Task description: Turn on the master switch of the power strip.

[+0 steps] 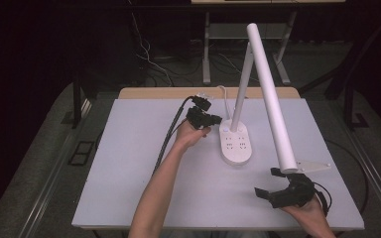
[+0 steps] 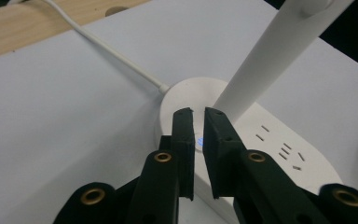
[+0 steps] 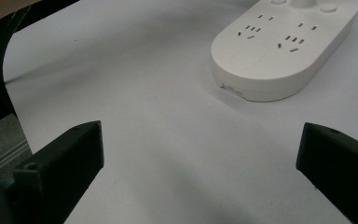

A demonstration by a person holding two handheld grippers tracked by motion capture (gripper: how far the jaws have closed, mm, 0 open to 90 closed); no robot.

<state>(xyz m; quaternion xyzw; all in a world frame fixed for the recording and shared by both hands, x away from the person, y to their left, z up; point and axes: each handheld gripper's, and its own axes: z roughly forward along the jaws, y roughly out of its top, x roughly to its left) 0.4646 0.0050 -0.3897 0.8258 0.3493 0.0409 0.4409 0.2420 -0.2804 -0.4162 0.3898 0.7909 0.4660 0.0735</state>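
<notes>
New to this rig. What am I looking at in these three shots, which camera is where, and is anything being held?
No robot: a person holds a two-jaw gripper in each hand. The high view looks down on the white table; the other two cameras ride on the grippers. On the table stands a white desk lamp whose base has power sockets, with a white cord leading off. The left gripper has its jaws nearly closed, tips over a small blue light on the base. The right gripper is wide open near the table's front. Neither holds anything.
</notes>
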